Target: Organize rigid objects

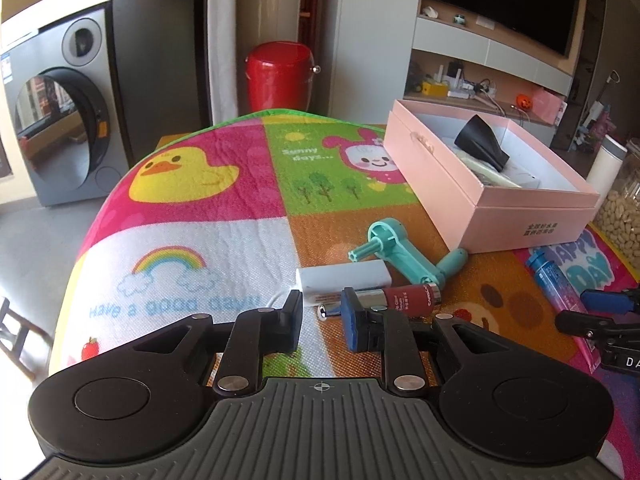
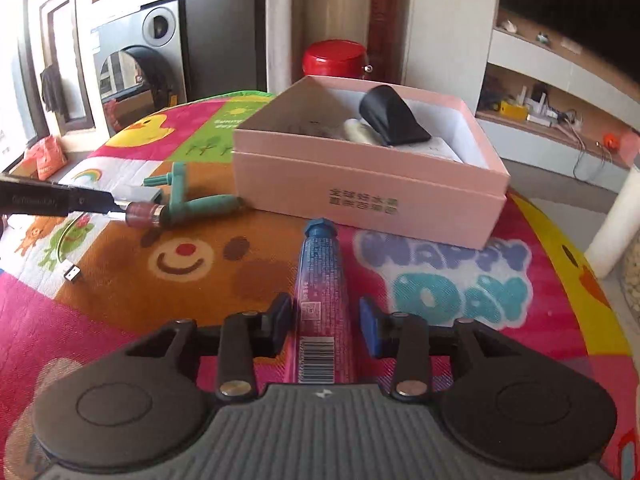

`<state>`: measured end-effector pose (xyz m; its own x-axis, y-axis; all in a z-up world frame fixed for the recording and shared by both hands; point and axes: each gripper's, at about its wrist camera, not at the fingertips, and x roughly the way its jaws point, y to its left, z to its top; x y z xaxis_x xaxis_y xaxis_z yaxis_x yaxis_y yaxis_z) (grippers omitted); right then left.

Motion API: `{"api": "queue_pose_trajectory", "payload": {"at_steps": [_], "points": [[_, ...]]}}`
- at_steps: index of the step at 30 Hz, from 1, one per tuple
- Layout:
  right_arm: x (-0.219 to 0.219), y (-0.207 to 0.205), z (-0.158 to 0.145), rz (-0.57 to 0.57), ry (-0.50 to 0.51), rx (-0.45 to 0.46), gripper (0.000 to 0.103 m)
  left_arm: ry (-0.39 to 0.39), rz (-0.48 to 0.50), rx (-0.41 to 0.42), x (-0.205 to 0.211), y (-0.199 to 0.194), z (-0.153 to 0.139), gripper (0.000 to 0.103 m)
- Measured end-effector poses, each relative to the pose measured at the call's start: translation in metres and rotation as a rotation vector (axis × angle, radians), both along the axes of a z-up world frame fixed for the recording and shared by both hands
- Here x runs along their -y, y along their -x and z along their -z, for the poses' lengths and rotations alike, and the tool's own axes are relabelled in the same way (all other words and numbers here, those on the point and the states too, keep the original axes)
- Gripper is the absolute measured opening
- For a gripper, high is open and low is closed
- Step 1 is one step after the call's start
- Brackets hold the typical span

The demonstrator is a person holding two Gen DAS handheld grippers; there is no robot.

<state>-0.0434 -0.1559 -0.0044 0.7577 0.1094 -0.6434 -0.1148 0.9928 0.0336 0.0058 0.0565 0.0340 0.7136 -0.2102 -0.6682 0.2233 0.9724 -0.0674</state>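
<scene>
My left gripper [image 1: 322, 320] hovers low over a red lip gloss [image 1: 412, 296] that lies crosswise on the cartoon tablecloth. Its jaws stand narrowly apart, and only the silver tip pokes into the gap. A white block [image 1: 344, 276] and a teal crank handle [image 1: 400, 252] lie just beyond. My right gripper [image 2: 324, 320] is open around a blue-pink tube [image 2: 318, 272], with slim gaps on both sides. The pink box [image 2: 360, 200] behind the tube holds a black nozzle [image 2: 392, 116] and other items.
A USB cable [image 2: 72, 272] lies on the cloth at the left. A white bottle [image 1: 606, 168] and a jar of nuts [image 1: 624, 216] stand at the table's right edge. Beyond the round table are a red stool [image 1: 280, 76] and a washing machine [image 1: 60, 120].
</scene>
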Motion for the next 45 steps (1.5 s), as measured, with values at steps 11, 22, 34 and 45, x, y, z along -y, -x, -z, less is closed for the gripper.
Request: {"api": "queue_pose_trajectory", "payload": {"at_steps": [11,22,34,45], "points": [[0.004,0.004,0.006,-0.015,-0.048,0.029,0.065,0.039,0.361,-0.008,0.035,0.033,-0.003,0.027],[0.0,0.002,0.007,-0.021,-0.037,0.03,0.071,0.192,0.009,-0.004,-0.035,-0.028,-0.006,0.026],[-0.004,0.001,0.008,-0.035,-0.03,0.025,0.076,0.0,0.316,-0.029,0.011,0.016,0.008,0.027],[-0.028,0.043,-0.02,-0.149,-0.051,0.065,0.076,-0.01,0.269,0.053,0.01,0.026,-0.015,0.027]]}}
